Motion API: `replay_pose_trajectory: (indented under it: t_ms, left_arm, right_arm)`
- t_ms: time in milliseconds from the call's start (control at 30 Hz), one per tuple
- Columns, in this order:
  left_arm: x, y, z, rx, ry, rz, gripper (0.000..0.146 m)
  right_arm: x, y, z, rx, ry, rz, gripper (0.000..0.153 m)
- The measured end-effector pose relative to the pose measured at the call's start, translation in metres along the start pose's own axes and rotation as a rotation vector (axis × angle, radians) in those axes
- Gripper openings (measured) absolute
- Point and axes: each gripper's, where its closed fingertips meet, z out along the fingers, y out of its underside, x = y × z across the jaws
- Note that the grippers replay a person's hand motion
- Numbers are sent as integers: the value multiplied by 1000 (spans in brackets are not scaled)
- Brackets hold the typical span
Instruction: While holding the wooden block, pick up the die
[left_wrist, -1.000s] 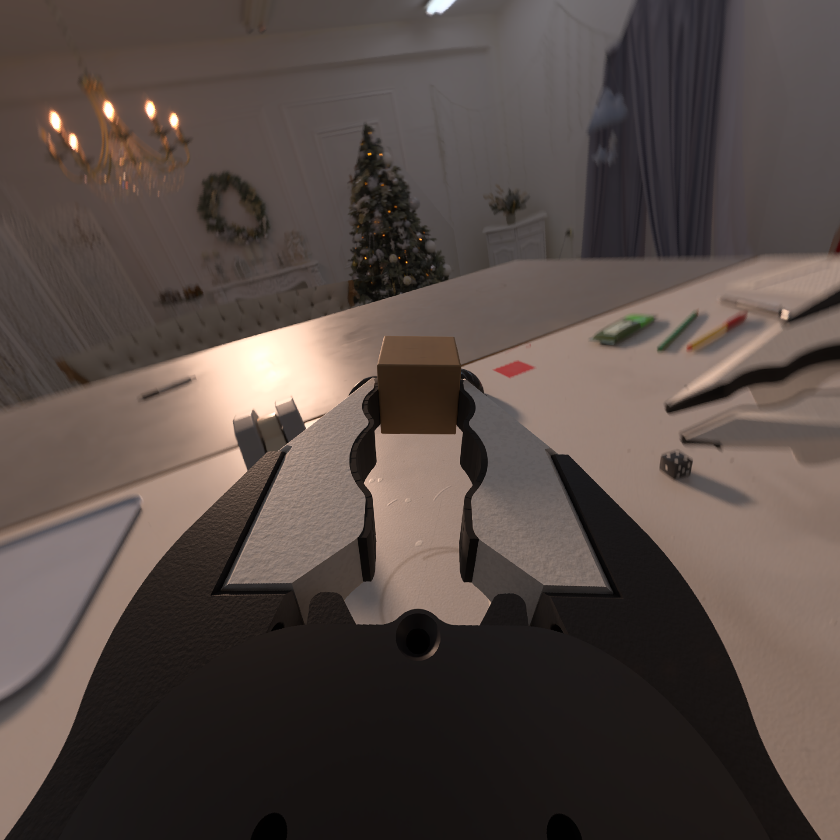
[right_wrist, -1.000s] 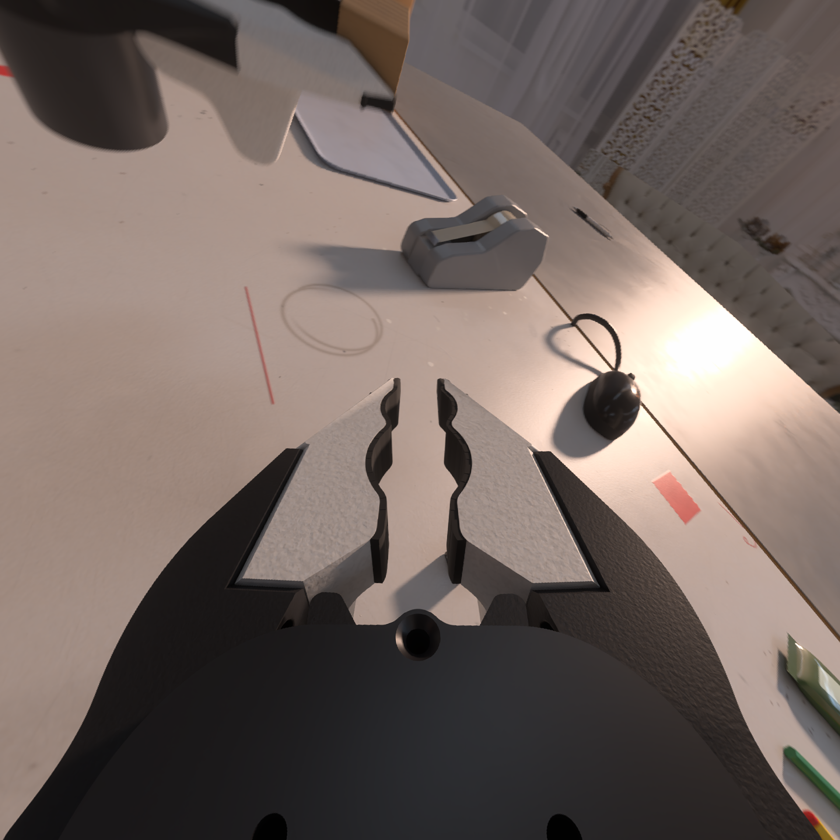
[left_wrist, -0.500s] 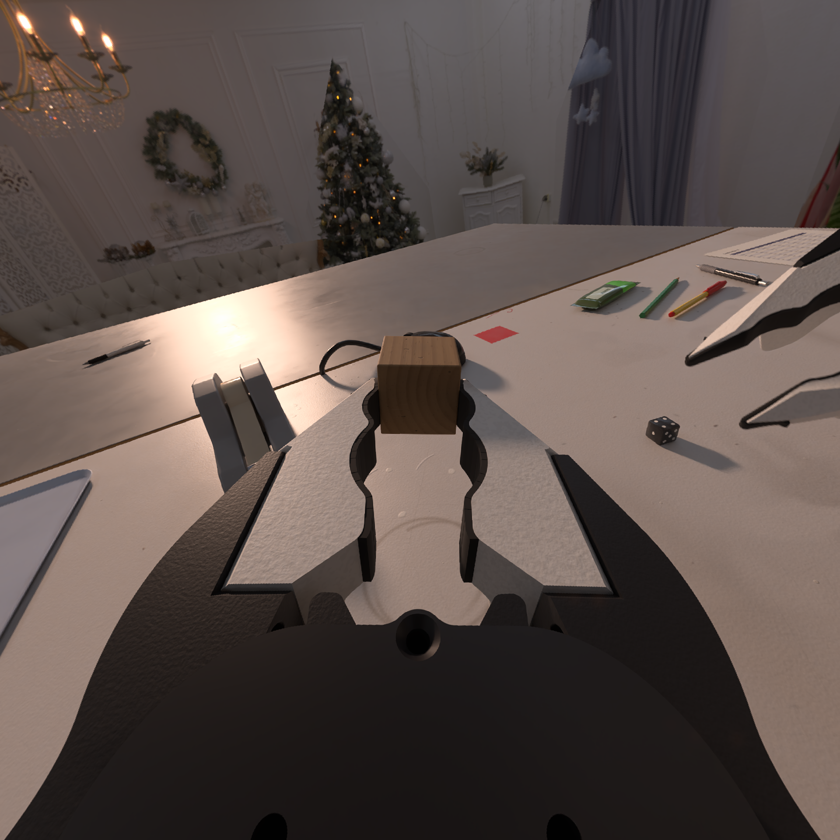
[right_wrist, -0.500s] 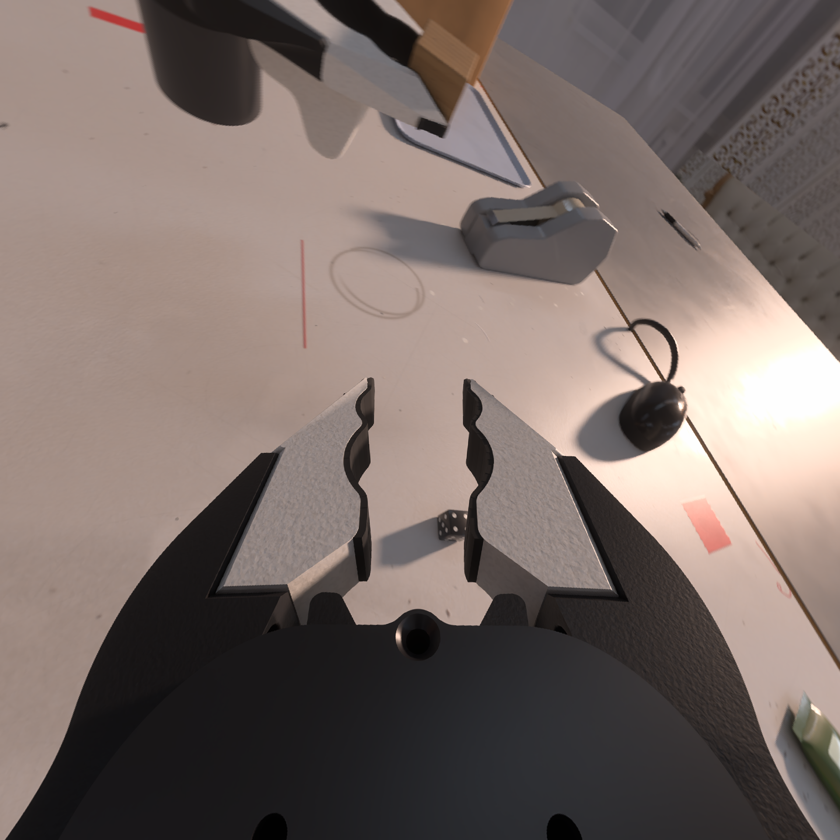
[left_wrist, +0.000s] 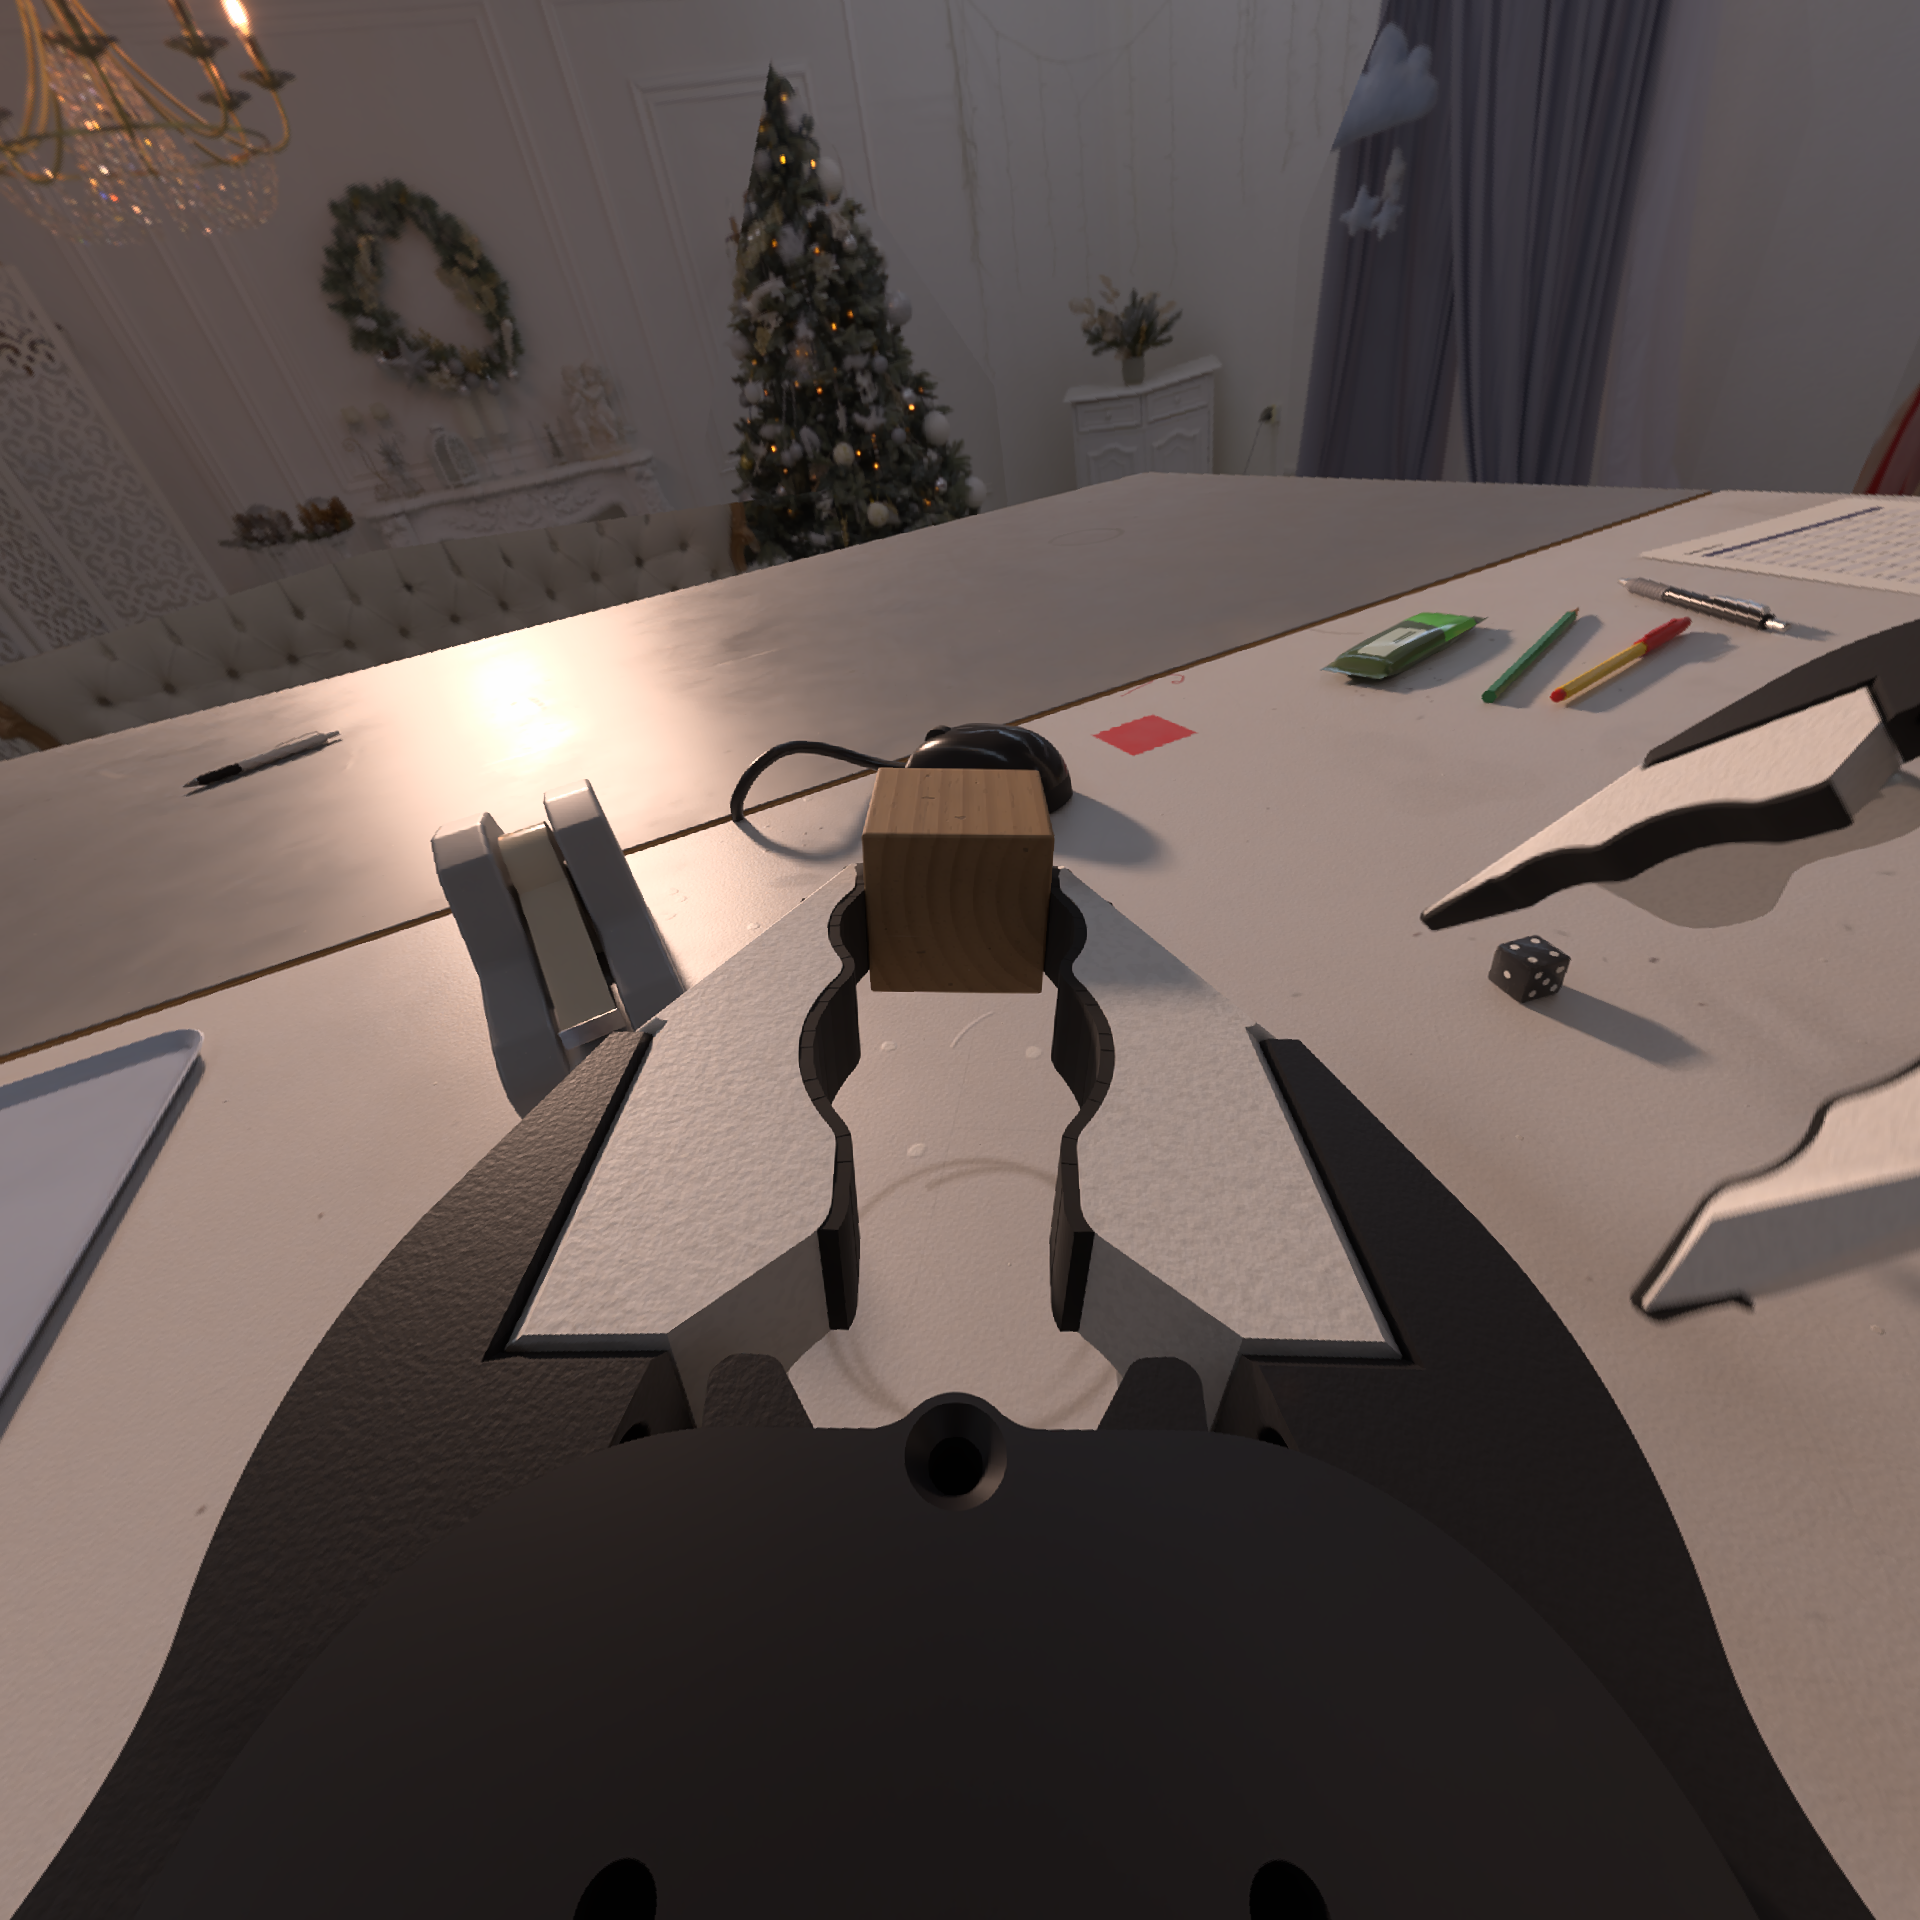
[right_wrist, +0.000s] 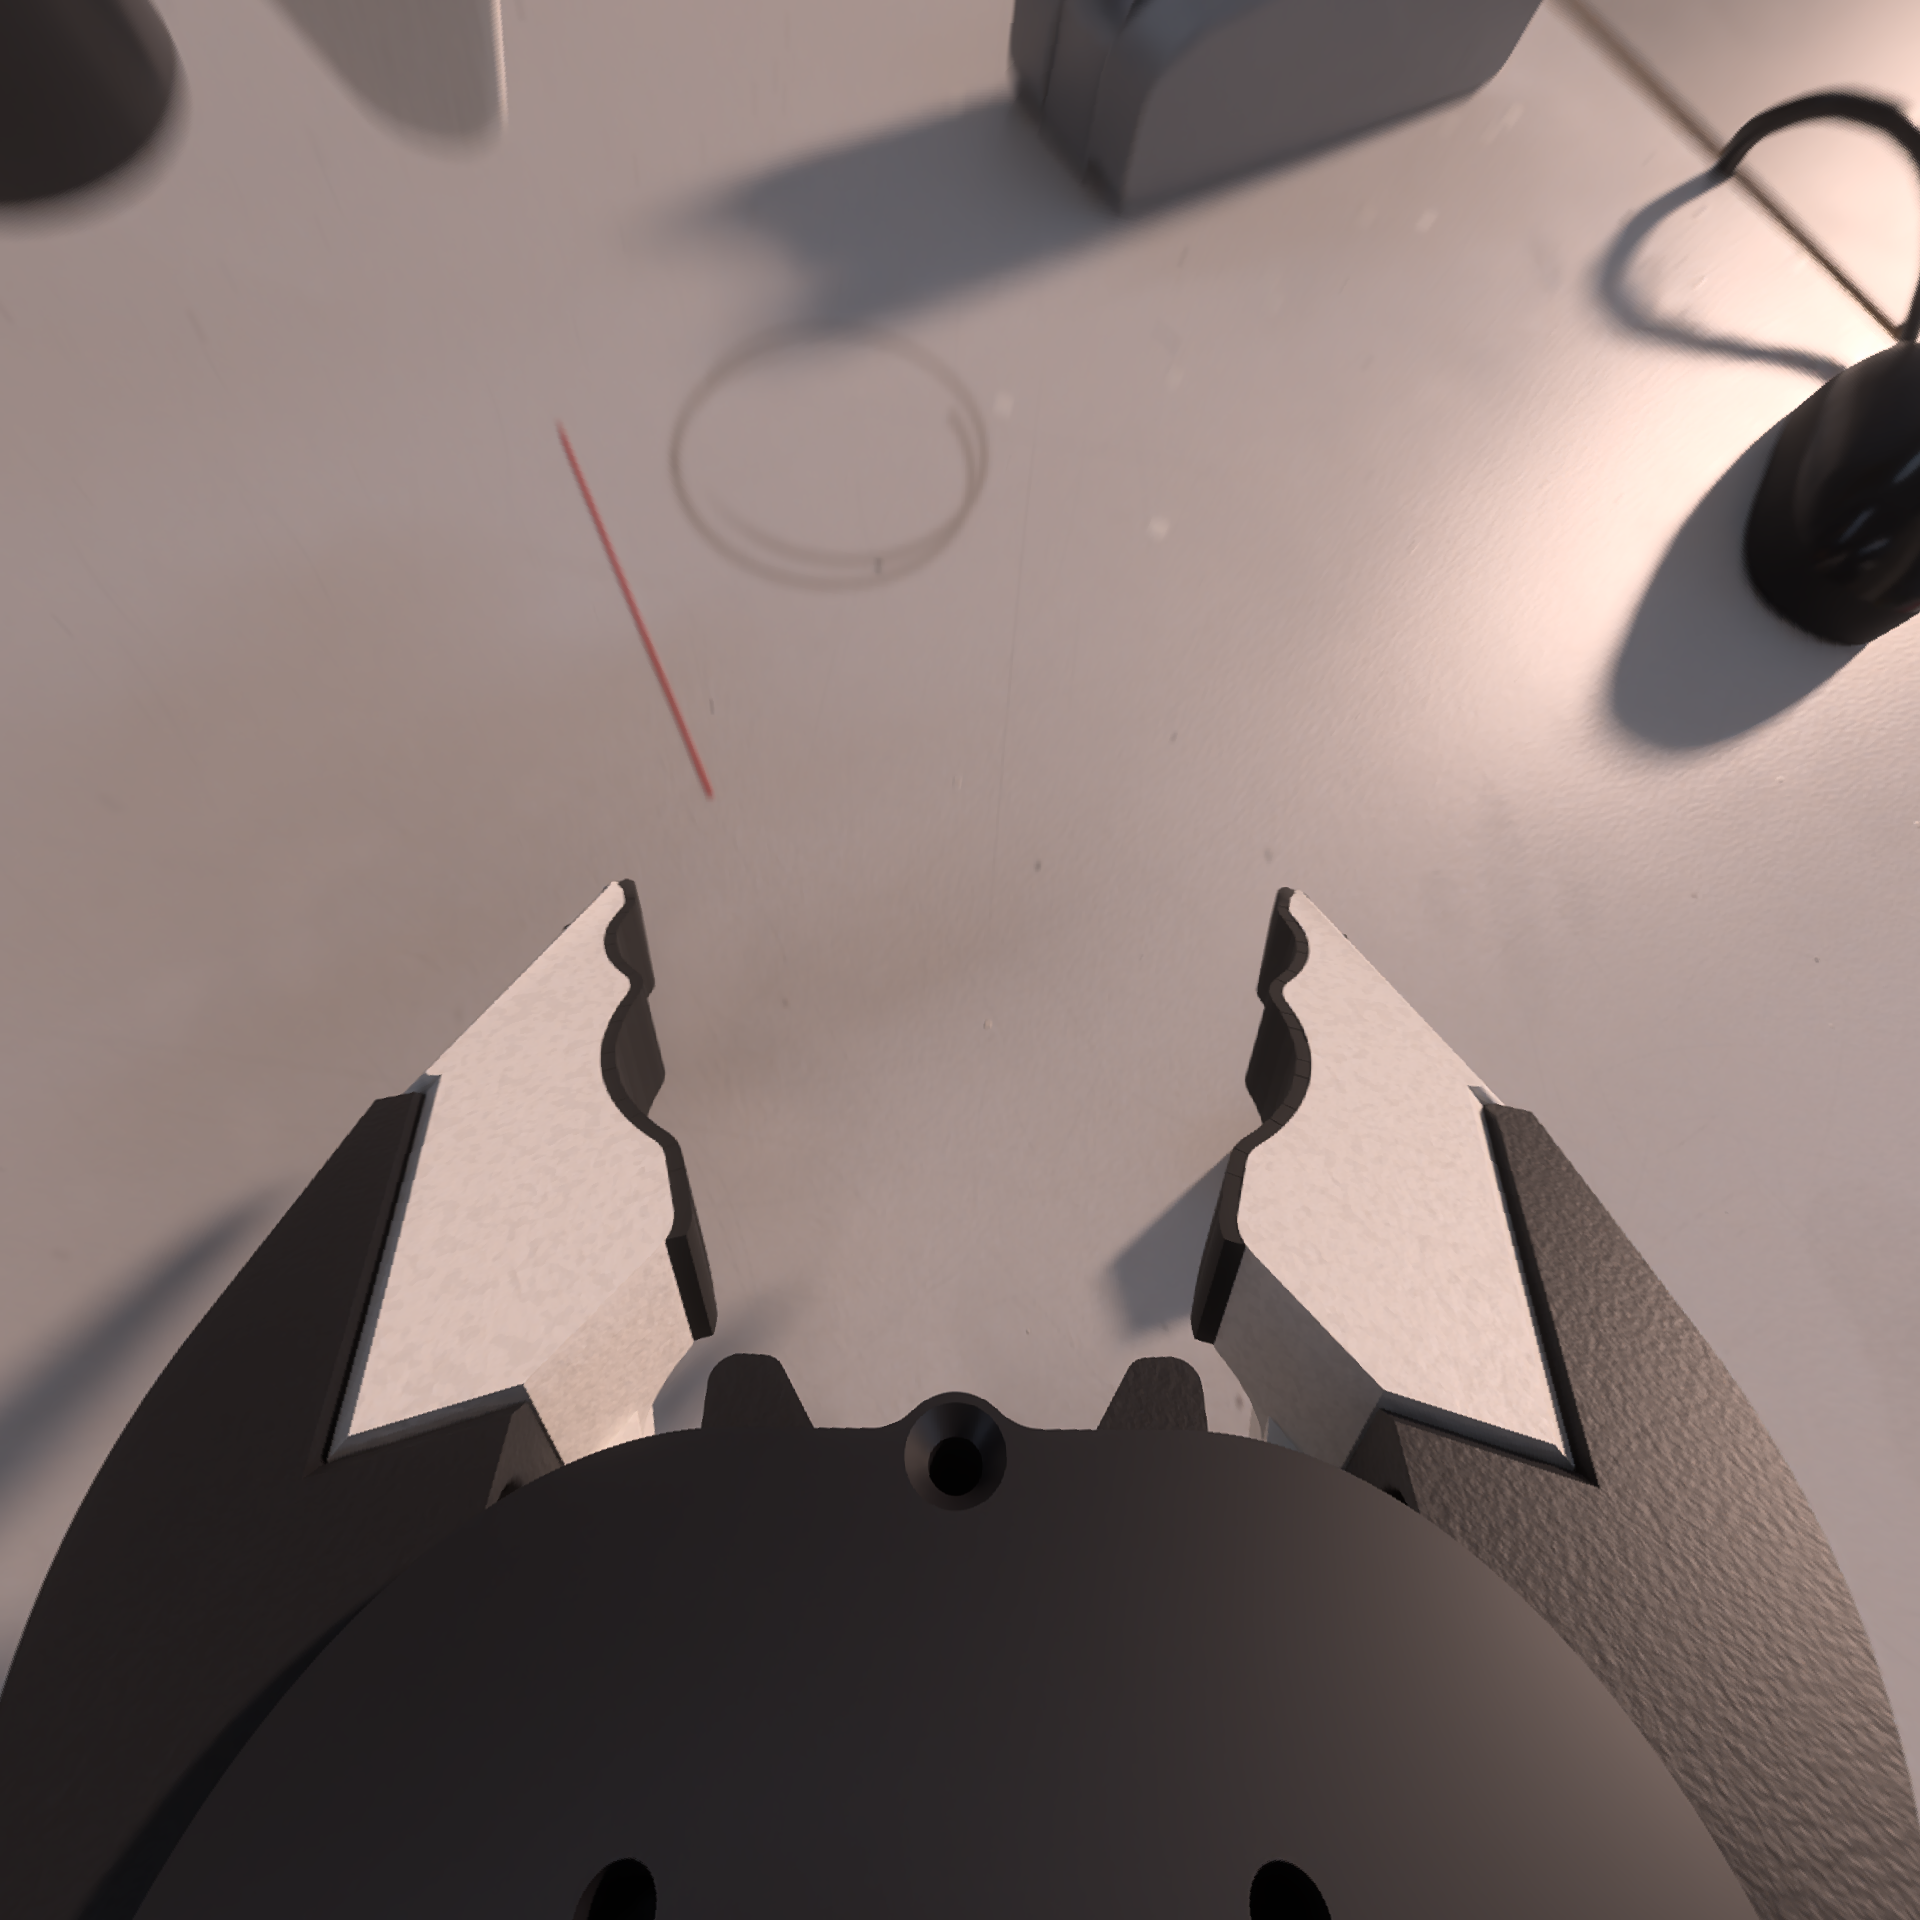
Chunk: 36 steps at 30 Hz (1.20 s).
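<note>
Your left gripper (left_wrist: 956, 914) is clenching the wooden block (left_wrist: 956, 894) between its fingertips, the block sitting square and level at the very tips, lifted off the white table (left_wrist: 1299, 1039). The die (left_wrist: 1527, 968), black with white pips, is lying on the table off to the right of the block, well apart from it, and is throwing a long shadow to the right. Your right gripper (right_wrist: 956, 904) is hanging with its jaws spread wide and nothing between them; in the left wrist view its two pale fingers (left_wrist: 1714, 831) are reaching in from the right edge, one above the die and one below it, and whether the die is lying directly under the gap you cannot tell from here. In the right wrist view the die is not showing at all; only bare table, a thin red line (right_wrist: 634, 613) and a faint ring mark (right_wrist: 826, 468) are lying ahead of the fingertips. A grey tape dispenser (left_wrist: 551, 935) is standing just left of the left gripper, and a black computer mouse (left_wrist: 997, 750) with its cable is resting right behind the block. Farther right a red square marker (left_wrist: 1143, 734), a green packet (left_wrist: 1403, 644), a green pencil (left_wrist: 1527, 655) and a red-and-yellow pen (left_wrist: 1621, 661) are lying in a row.
</note>
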Motion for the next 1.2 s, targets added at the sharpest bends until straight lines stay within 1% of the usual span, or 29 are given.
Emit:
replay_pose_trajectory:
  t_ms: [67,100,200,300,433,467,533,600,633,733,800,833,933,1000,1100,1200]
  left_arm:
    - [1,0,0,-4,0,13,33]
    - [2,0,0,-4,0,20,33]
    - [2,-1,-1,-3,-2,26,33]
    - [1,0,-1,-6,-3,23,33]
    - [0,1,0,-10,-4,18,33]
    - [0,1,0,-10,-4,18,33]
    - [1,2,0,-13,-2,21,33]
    - [1,3,1,-16,-2,27,33]
    - [2,3,1,-17,-1,30,33]
    - [2,3,1,-18,-1,38,33]
    - [3,4,1,-18,-1,41,33]
    - [3,4,1,-18,-1,43,33]
    - [2,4,1,-19,1,48,33]
    - [2,5,1,-18,5,53,33]
    - [3,5,2,-20,8,60,33]
    - [4,5,1,-20,7,64,33]
  right_arm:
    - [-1,16,8,-108,33,-92,121]
    - [2,22,8,-137,50,-132,121]
    - [11,34,-1,-185,16,-149,119]
    - [30,51,-16,-242,-20,-165,115]
    - [70,71,-39,-327,23,-174,107]
    - [74,68,-43,-310,27,-194,106]
    - [72,49,-45,-204,10,-229,105]
    - [65,27,-40,-104,-24,-274,103]
    - [63,22,-35,-90,-39,-302,102]
    - [68,26,-13,-146,-70,-383,101]
    - [72,36,-1,-196,-112,-392,100]
    - [73,38,3,-192,-141,-358,96]
    - [74,46,4,-209,-201,-238,70]
    - [74,51,-1,-221,-212,-208,53]
    - [75,56,-6,-225,-179,-226,33]
    - [76,59,-11,-214,-105,-293,22]
